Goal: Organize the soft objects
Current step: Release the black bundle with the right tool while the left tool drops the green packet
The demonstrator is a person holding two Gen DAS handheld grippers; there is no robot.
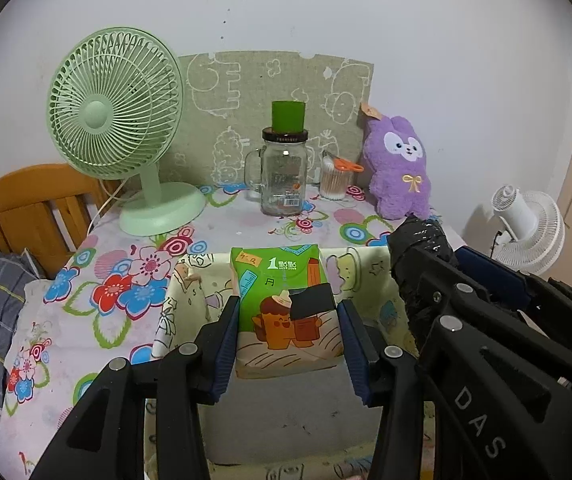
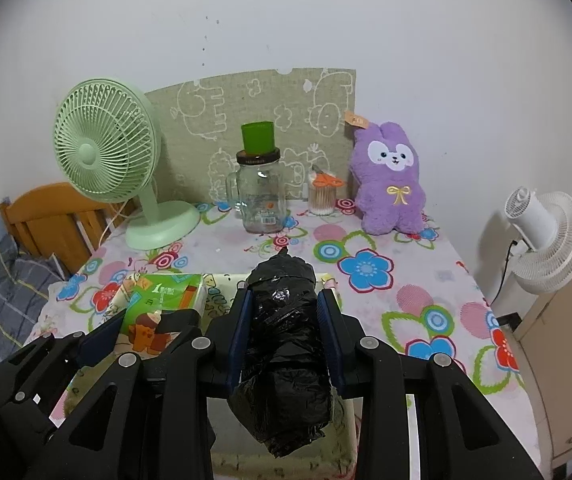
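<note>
A green tissue pack (image 1: 286,304) with a cartoon print hangs between the blue pads of my left gripper (image 1: 287,311), which is shut on it. It is over a cream cartoon-print fabric bin (image 1: 194,280) at the table's near edge. My right gripper (image 2: 285,300) is shut on a roll of black plastic bags (image 2: 282,328), held over the same bin (image 2: 222,292). The two grippers are side by side: the left one (image 2: 142,320) with the tissue pack (image 2: 166,296) shows at lower left in the right wrist view. A purple plush rabbit (image 2: 391,184) leans on the wall at the back right.
On the floral tablecloth (image 2: 365,268) stand a green desk fan (image 1: 118,120), a glass jar mug (image 1: 282,176) with a green cup on its lid, and a cotton-swab tub (image 1: 335,180) with orange scissors. A wooden headboard (image 1: 38,200) is left; a white fan (image 2: 545,240) is right.
</note>
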